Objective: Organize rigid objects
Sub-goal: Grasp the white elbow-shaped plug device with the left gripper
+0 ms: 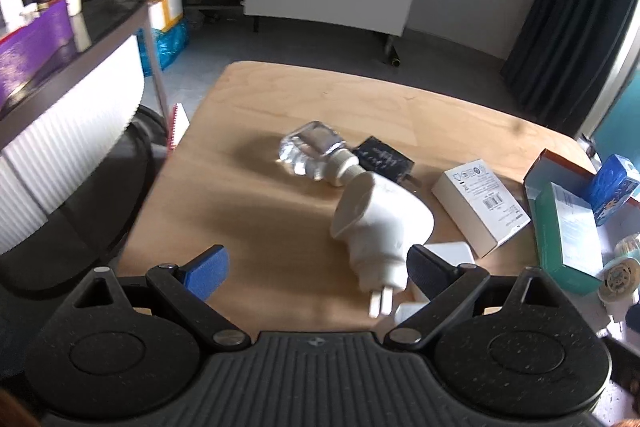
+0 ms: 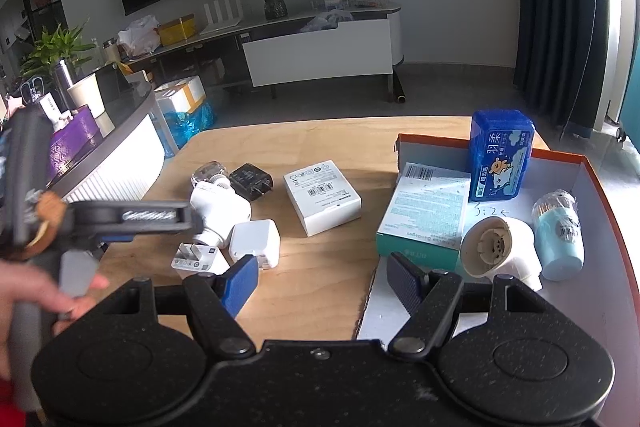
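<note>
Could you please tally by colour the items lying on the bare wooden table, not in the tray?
White: 4 (plug-in vaporizer, white box, cube charger, flat charger)
Black: 1 (black charger)
Total: 5

Daylight comes from the right side, by the dark curtain (image 2: 560, 27), and leaves bright patches on the wooden table (image 1: 260, 99) toward its far edge. Soft shadows spread over its near-left part. Both fisheye views bend strongly at the edges. The left wrist view is slightly motion-blurred; the room beyond is dim.
</note>
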Available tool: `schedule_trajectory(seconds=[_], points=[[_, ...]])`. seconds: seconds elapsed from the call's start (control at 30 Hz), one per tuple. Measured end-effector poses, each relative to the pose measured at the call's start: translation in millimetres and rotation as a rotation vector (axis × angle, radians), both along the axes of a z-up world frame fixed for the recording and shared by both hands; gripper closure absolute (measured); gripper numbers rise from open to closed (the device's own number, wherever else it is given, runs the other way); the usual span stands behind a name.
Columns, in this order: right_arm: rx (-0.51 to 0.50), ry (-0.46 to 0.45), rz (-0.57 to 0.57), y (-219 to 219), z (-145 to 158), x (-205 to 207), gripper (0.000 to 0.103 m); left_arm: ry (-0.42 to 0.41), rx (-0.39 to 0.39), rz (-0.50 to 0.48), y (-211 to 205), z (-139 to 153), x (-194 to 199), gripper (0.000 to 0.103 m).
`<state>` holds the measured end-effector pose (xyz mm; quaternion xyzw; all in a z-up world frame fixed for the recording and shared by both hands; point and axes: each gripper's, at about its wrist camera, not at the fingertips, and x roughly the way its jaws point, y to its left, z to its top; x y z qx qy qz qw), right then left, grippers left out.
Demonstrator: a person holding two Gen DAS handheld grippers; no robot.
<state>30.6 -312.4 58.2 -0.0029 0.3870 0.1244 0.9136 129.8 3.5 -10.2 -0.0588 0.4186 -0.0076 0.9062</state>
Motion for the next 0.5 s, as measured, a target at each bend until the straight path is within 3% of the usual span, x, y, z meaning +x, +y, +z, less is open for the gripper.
schedule_trajectory(seconds=[0.37, 0.5], points=[[-0.003, 0.015, 0.046, 9.7, -7.3, -3.3, 0.019, -0.012, -0.005, -0.082, -14.0, -14.7, 21.6, 0.006], [-0.008, 0.022, 0.064, 14.6, -9.9, -4.1, 0.019, -0.025, -0.096, -0.097, -5.7, -16.4, 17.6, 0.024]])
